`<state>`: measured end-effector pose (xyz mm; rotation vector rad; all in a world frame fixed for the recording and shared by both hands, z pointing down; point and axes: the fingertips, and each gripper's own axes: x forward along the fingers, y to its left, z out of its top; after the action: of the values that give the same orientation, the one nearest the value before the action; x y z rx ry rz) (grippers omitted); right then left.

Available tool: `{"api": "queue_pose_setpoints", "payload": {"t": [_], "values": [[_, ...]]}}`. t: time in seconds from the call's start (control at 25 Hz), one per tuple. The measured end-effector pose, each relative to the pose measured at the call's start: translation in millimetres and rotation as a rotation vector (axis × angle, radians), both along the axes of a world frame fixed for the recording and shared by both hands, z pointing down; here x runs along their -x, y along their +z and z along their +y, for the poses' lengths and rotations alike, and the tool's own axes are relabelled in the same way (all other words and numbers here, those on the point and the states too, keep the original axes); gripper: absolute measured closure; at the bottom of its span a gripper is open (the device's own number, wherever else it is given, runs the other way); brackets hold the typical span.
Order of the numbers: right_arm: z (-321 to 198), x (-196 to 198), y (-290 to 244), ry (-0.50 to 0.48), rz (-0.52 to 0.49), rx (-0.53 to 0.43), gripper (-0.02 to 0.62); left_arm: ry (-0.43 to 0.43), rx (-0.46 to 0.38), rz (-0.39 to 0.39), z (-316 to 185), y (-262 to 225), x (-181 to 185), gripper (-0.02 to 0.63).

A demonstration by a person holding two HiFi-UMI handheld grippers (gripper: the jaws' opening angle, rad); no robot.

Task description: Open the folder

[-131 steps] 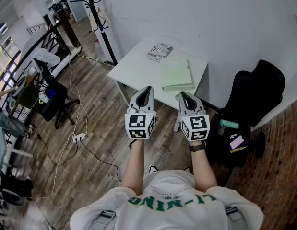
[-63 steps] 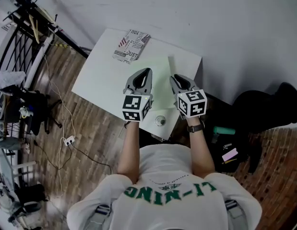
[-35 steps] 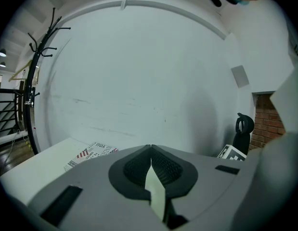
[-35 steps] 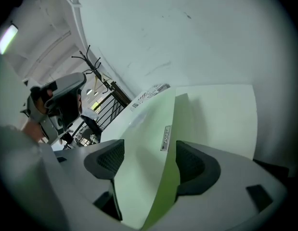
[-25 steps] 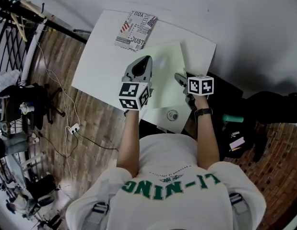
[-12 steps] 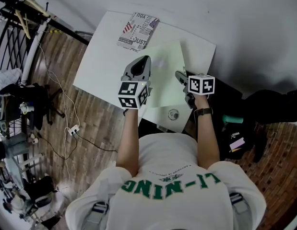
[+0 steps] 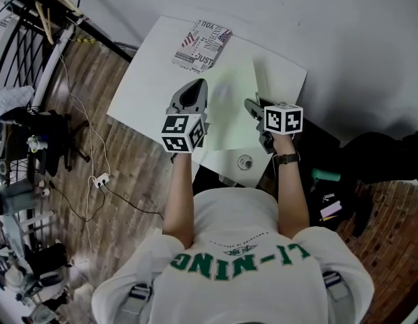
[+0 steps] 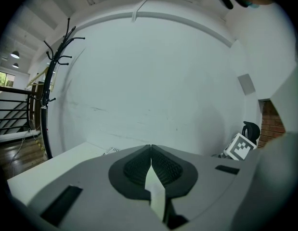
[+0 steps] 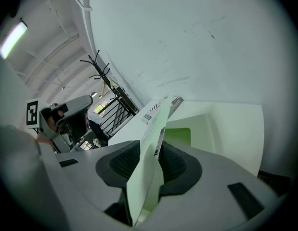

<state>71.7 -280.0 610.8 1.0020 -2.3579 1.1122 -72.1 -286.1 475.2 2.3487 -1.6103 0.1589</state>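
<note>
A pale green folder [image 7: 230,117] lies on the white table [image 7: 144,90]. My right gripper [image 7: 253,106] is at the folder's right edge. In the right gripper view the front cover [image 9: 148,177] stands on edge between the pads of the right gripper [image 9: 153,150], whose jaws are closing on it. The cover is lifted off the green inside [image 9: 180,135]. My left gripper [image 7: 190,94] hovers over the folder's left part. Its tips [image 8: 151,150] meet, and only a pale sliver shows in the gap behind them.
A printed booklet [image 7: 203,44] lies at the table's far corner. A round cable grommet [image 7: 245,161] sits near the front edge. A white wall backs the table. A black chair [image 7: 381,155] is at the right, a coat rack [image 8: 51,81] at the left, and cables [image 7: 99,179] lie on the wooden floor.
My right gripper has risen, and the folder's right cover edge has come up with it. The left gripper has drifted a little to the left, still shut.
</note>
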Motion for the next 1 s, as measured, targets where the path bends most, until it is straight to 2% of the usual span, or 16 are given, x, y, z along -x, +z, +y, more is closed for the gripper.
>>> {"api": "queue_pose_setpoints", "payload": {"t": [0.48, 0.76, 1.0], "values": [[19.3, 73.8, -55.9, -0.168, -0.113, -0.016, 0.457, -0.110, -0.019, 0.002, 17.6, -6.5, 48.3, 0.590], [26.8, 119.6, -72.3, -0.242, -0.151, -0.026, 0.457, -0.201, -0.033, 0.003, 30.2, -12.5, 91.5, 0.591], [31.1, 161.7, -80.7, -0.278, -0.173, -0.005, 0.431, -0.286, -0.034, 0.005, 45.3, -15.4, 136.6, 0.589]]}}
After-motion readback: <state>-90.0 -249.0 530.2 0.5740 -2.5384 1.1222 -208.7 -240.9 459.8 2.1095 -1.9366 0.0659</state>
